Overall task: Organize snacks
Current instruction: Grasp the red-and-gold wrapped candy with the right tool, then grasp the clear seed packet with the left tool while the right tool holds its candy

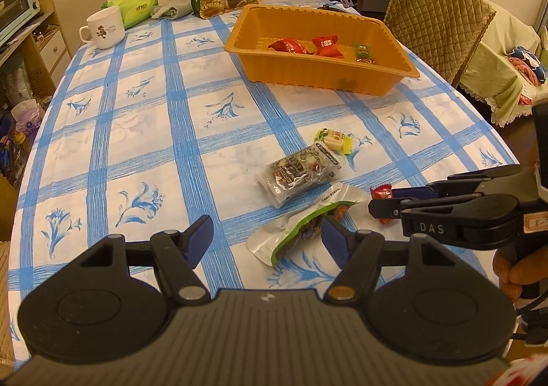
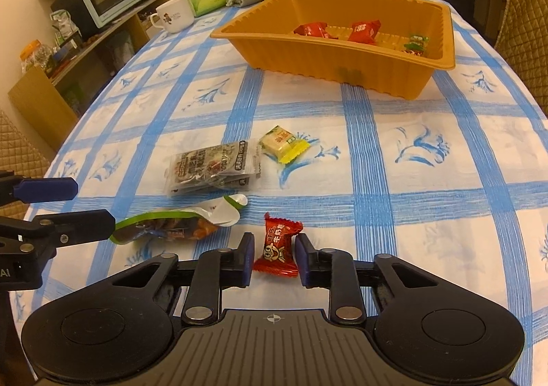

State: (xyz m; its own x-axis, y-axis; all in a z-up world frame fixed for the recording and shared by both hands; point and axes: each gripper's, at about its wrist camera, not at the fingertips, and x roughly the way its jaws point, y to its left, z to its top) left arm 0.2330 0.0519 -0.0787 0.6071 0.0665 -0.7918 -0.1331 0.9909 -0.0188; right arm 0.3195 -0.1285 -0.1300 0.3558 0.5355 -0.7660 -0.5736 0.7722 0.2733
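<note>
Right hand-held gripper [image 2: 274, 257] pinching red candy [image 2: 277, 249]; left hand-held gripper [image 1: 263, 242] spread beside green-edged packet [image 1: 301, 227]. Orange tray [image 2: 328, 73] beyond, open counter [image 2: 428, 215] between.

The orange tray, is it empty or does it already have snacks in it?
Not empty. The orange tray holds two red packets, plus smaller green and red sweets in one corner; much floor remains bare.

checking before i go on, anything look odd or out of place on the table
Nothing is spilled or damaged. Four snacks still lie loose outside the orange tray: the red candy, green-edged pouch, grey packet and yellow candy.
</note>
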